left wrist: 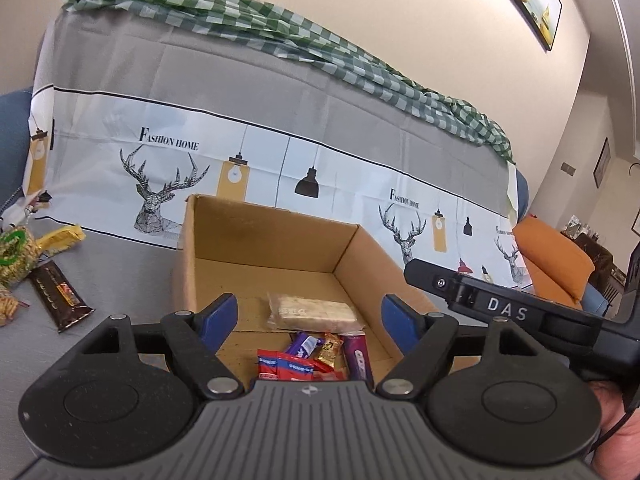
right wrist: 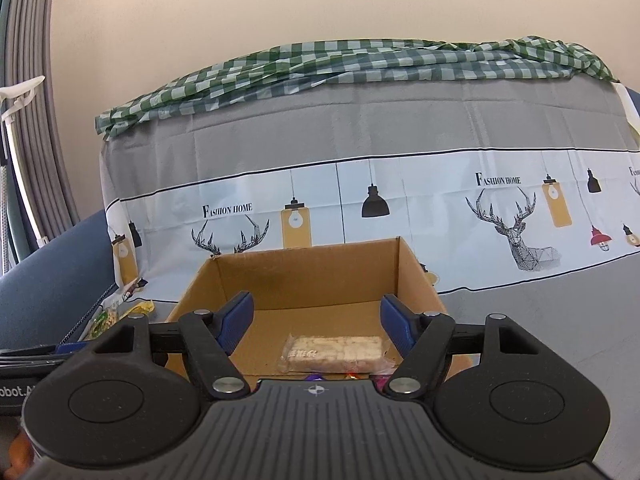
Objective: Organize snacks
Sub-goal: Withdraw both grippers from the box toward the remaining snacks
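An open cardboard box point(left wrist: 276, 240) stands on the grey-covered surface, also in the right wrist view point(right wrist: 312, 276). Inside lie a pale wrapped biscuit pack point(left wrist: 316, 311) point(right wrist: 336, 354), a red packet point(left wrist: 284, 366), a purple packet point(left wrist: 304, 346), a gold-red candy point(left wrist: 330, 348) and a purple bar point(left wrist: 358, 356). My left gripper point(left wrist: 310, 320) is open and empty above the box's near side. My right gripper point(right wrist: 316, 320) is open and empty above the box; its body shows at the right of the left wrist view point(left wrist: 504, 312). Outside the box lie a dark chocolate bar point(left wrist: 60, 300) and a yellow packet point(left wrist: 60, 238).
More snack bags point(left wrist: 14, 256) lie at the far left, also seen in the right wrist view point(right wrist: 108, 318). A sofa back draped with a deer-print cloth point(left wrist: 280, 120) and a green checked cloth point(left wrist: 260, 28) rises behind the box. An orange cushion point(left wrist: 556, 260) sits at the right.
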`<state>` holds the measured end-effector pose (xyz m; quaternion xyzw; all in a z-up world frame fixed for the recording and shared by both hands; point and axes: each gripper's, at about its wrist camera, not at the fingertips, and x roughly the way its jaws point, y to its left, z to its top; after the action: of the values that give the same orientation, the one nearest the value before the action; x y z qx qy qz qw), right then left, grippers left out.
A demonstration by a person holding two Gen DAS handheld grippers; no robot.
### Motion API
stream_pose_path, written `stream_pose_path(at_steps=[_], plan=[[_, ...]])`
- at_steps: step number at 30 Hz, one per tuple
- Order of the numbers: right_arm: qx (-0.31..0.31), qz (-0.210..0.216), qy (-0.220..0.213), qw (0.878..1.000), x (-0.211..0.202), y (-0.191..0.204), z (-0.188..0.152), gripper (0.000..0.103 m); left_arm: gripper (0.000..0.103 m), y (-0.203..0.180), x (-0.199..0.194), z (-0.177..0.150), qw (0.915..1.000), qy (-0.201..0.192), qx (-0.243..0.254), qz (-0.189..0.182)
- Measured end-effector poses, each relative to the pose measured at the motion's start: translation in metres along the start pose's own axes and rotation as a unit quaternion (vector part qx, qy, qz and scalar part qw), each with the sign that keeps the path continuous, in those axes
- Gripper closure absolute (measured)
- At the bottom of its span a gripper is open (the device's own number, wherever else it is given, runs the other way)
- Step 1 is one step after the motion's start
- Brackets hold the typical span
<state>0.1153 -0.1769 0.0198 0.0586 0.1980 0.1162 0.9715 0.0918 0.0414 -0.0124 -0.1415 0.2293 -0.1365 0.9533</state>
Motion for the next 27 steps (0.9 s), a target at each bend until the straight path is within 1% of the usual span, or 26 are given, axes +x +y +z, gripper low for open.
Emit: stream_pose_path(at_steps=[6,9,15,17,20,21,22,23,24,25,26,27], plan=[[0.001,-0.005,0.008,1.0,0.001,0.011,-0.004,0.029,0.021,0.013,-0.008,0.0,0.9998,0.002,-0.014,0.015],[0.008,-0.004,0.013,1.0,0.002,0.018,-0.006,0.029,0.021,0.023,-0.016,0.0,0.9994,-0.003,-0.025,0.025],[0.023,0.009,0.021,0.999,0.006,0.037,-0.009,0.029,0.023,0.045,-0.033,0.004,0.9979,-0.009,-0.045,0.046],[0.023,0.015,0.023,0.999,0.008,0.046,-0.009,0.029,0.028,0.052,-0.038,0.005,0.9973,-0.011,-0.055,0.049],[0.025,0.024,0.025,0.999,0.012,0.061,-0.011,0.029,0.041,0.064,-0.044,0.007,0.9962,-0.009,-0.071,0.051],[0.026,0.028,0.025,0.999,0.014,0.067,-0.012,0.029,0.049,0.067,-0.045,0.008,0.9958,-0.008,-0.075,0.051],[0.026,0.032,0.026,0.999,0.016,0.073,-0.012,0.029,0.053,0.071,-0.046,0.009,0.9954,-0.008,-0.079,0.054],[0.026,0.036,0.027,0.999,0.017,0.079,-0.013,0.03,0.054,0.074,-0.047,0.01,0.9948,-0.009,-0.085,0.056],[0.026,0.038,0.027,0.999,0.019,0.084,-0.014,0.033,0.058,0.078,-0.048,0.01,0.994,-0.009,-0.092,0.058],[0.026,0.042,0.027,0.998,0.021,0.091,-0.015,0.036,0.059,0.082,-0.05,0.011,0.9932,-0.01,-0.1,0.06],[0.025,0.046,0.028,0.998,0.022,0.097,-0.016,0.042,0.059,0.088,-0.051,0.011,0.9919,-0.011,-0.11,0.062],[0.024,0.05,0.028,0.998,0.024,0.103,-0.016,0.046,0.059,0.093,-0.053,0.012,0.9903,-0.013,-0.122,0.066]])
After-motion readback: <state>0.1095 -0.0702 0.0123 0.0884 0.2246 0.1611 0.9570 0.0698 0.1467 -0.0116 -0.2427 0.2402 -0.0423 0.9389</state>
